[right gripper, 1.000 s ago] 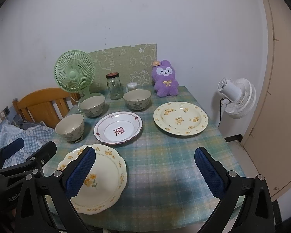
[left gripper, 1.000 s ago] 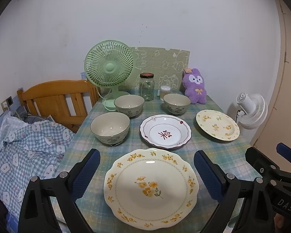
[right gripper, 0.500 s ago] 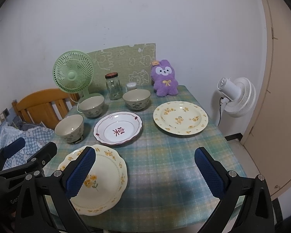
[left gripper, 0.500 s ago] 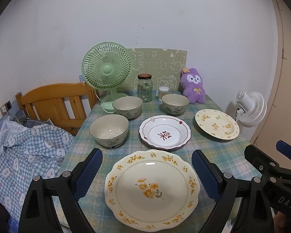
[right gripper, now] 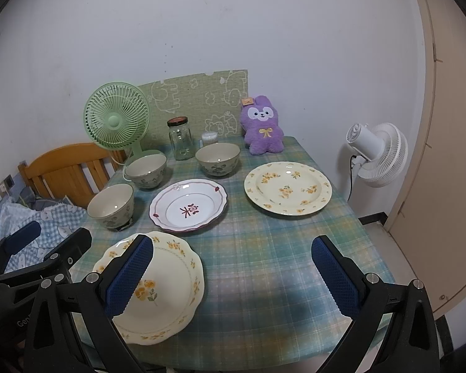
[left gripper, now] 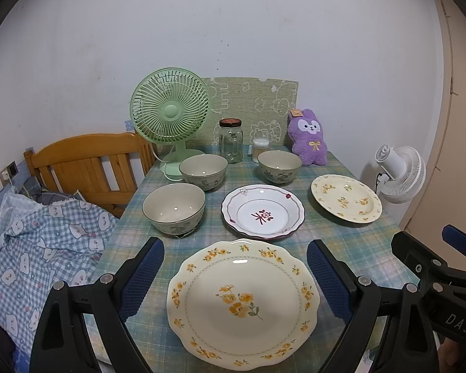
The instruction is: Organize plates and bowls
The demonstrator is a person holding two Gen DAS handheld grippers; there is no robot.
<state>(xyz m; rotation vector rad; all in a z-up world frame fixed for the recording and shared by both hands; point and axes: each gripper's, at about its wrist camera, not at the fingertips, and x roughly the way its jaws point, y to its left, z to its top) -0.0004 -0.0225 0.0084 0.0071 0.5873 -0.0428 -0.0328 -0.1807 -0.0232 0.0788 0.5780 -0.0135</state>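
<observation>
Both my grippers hang above the near edge of the table (right gripper: 264, 248), nothing held. Left gripper (left gripper: 234, 276): fingers spread wide, one blue pad on either side of the near plate (left gripper: 242, 304) in its view, above it, not touching. Right gripper (right gripper: 233, 276): fingers likewise wide apart, over bare checked cloth; its left pad (right gripper: 130, 275) overlaps the near plate (right gripper: 158, 286) in the picture, but I cannot tell any contact.

Dishes, all resting on the cloth, none stacked:
- Near plate, cream with yellow flowers, at the front left edge.
- White plate (left gripper: 263, 210), maroon rim and red mark in the middle, just behind it, centre of the table.
- Far plate (right gripper: 288, 188), same yellow pattern, on the right side, well apart from the near one.
- Three bowls, upright: left bowl (left gripper: 174, 208) beside the white plate; middle bowl (left gripper: 203, 171) behind it, just in front of the green fan (left gripper: 170, 112); right bowl (left gripper: 279, 166) near the purple toy (left gripper: 309, 138).

Back row against the wall: green fan, glass jar (left gripper: 230, 141), a small tub of swabs (left gripper: 261, 149), the toy, a green mat (left gripper: 254, 105) leaning behind them.

Off the table: wooden headboard (left gripper: 90, 161) and checked bedding (left gripper: 46, 248) to the left, white fan (right gripper: 377, 154) to the right.
</observation>
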